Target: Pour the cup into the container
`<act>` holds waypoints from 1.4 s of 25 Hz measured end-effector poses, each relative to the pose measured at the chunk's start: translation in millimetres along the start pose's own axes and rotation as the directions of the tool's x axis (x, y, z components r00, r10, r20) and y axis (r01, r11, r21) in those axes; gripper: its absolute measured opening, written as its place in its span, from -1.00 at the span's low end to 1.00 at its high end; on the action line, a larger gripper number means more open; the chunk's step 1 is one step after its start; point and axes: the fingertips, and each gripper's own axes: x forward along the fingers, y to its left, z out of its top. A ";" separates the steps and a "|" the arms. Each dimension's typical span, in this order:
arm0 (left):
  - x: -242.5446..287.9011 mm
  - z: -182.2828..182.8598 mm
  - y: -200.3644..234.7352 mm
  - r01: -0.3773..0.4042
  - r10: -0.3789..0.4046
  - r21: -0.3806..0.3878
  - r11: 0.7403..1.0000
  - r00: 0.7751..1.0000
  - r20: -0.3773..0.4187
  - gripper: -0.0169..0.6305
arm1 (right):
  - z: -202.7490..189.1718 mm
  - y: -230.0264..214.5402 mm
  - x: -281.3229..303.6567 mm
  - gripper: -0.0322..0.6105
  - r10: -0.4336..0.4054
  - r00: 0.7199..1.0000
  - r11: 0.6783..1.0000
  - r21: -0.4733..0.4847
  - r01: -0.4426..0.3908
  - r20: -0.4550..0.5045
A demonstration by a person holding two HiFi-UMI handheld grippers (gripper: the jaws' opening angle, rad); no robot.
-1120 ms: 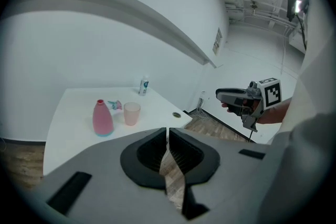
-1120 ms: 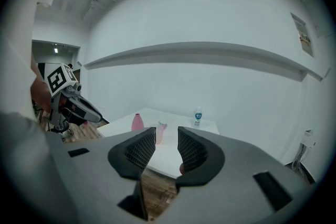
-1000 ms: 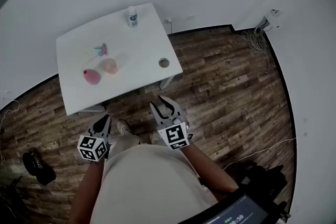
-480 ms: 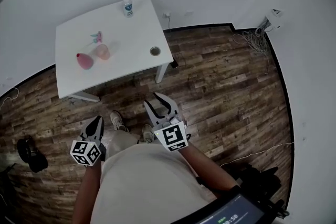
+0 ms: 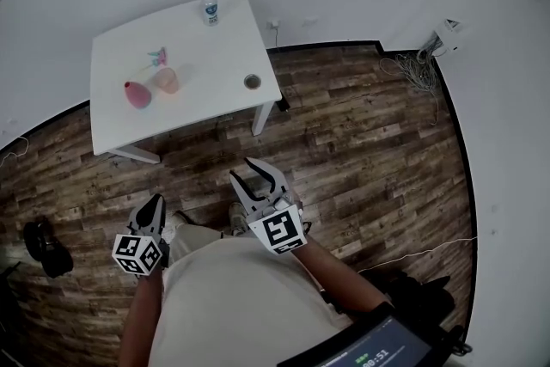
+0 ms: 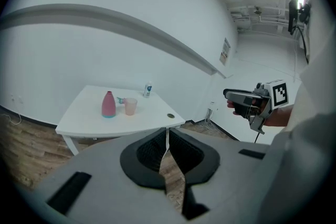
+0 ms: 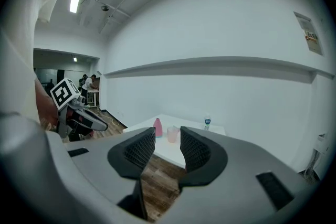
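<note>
1. Left tool point(image 5: 156, 200): jaws closed, empty, lower left of frame.
2. Right tool point(image 5: 241, 168): jaws apart, empty, centre.
3. Cup point(image 5: 167, 80) on desk point(image 5: 215, 47), upper left, beside pink container point(image 5: 135, 94).

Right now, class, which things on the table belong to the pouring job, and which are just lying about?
Job: cup; pink container.
Lying about: water bottle; small round object; small teal-and-pink item behind the cup.
</note>
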 end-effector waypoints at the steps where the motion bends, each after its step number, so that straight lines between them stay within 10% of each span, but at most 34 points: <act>1: 0.1 -0.7 3.3 0.000 0.000 0.000 1.000 1.000 -0.004 -0.91 | -1.5 -0.1 1.3 -0.49 0.000 1.000 1.000 -0.001 0.000 -0.008; 35: -46.7 4.8 144.7 0.085 -0.081 0.045 0.995 0.993 -0.086 -0.91 | -23.1 89.7 117.6 -0.47 -0.090 0.964 0.995 -0.065 0.075 -0.252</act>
